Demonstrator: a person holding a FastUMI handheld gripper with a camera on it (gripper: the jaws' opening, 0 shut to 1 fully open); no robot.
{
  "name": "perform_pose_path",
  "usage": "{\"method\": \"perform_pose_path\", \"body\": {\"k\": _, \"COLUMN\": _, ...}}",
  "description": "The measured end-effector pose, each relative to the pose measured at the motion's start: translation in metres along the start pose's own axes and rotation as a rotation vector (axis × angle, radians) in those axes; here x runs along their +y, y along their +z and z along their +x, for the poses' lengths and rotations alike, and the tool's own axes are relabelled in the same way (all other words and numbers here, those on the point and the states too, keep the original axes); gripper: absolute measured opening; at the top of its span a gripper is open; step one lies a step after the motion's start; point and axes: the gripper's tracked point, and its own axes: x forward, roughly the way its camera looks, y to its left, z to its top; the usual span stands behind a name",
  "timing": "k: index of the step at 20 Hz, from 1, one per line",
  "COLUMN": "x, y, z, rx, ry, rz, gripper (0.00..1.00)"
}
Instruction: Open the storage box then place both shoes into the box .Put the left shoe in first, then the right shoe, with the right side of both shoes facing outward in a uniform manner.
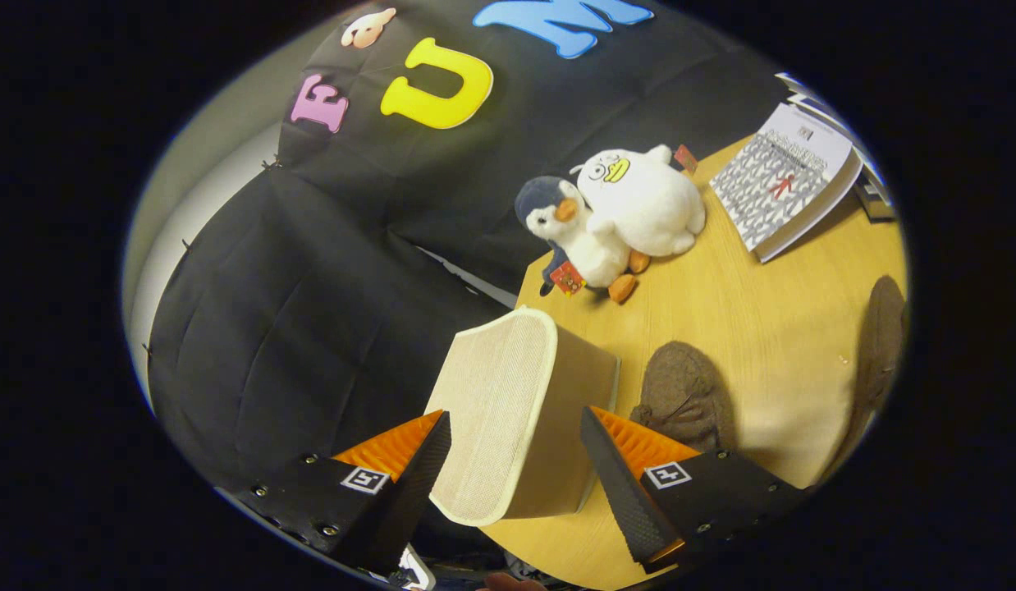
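1. The light wooden surface (771, 328) carries all items, with the black cloth wall behind it.
2. The beige fabric storage box with pale piping (516, 410) sits at the surface's near corner, lid closed, between the fingers of the tongs (516, 460).
3. The tongs stand spread wide apart; whether either finger touches the box cannot be told.
4. One brown felt shoe (680, 394) lies just beside the box, beyond the right finger.
5. A second brown shoe (881, 345) lies well apart, at the surface's far side.
6. A white plush duck (639, 201) and blue-white plush penguin (569, 234) touch each other beyond the box.
7. A grey patterned book (783, 180) lies near the duck.
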Motion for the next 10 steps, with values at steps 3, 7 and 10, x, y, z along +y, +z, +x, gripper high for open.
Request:
{"method": "perform_pose_path", "body": {"k": 3, "x": -0.001, "y": -0.017, "z": 0.019, "rx": 0.053, "ry": 0.027, "rz": 0.045, "gripper": 0.97}}
{"method": "perform_pose_path", "body": {"k": 7, "x": -0.001, "y": -0.031, "z": 0.036, "rx": 0.094, "ry": 0.054, "rz": 0.116, "gripper": 0.97}}
{"method": "perform_pose_path", "body": {"k": 10, "x": -0.002, "y": -0.033, "z": 0.048, "rx": 0.107, "ry": 0.057, "rz": 0.146, "gripper": 0.96}}
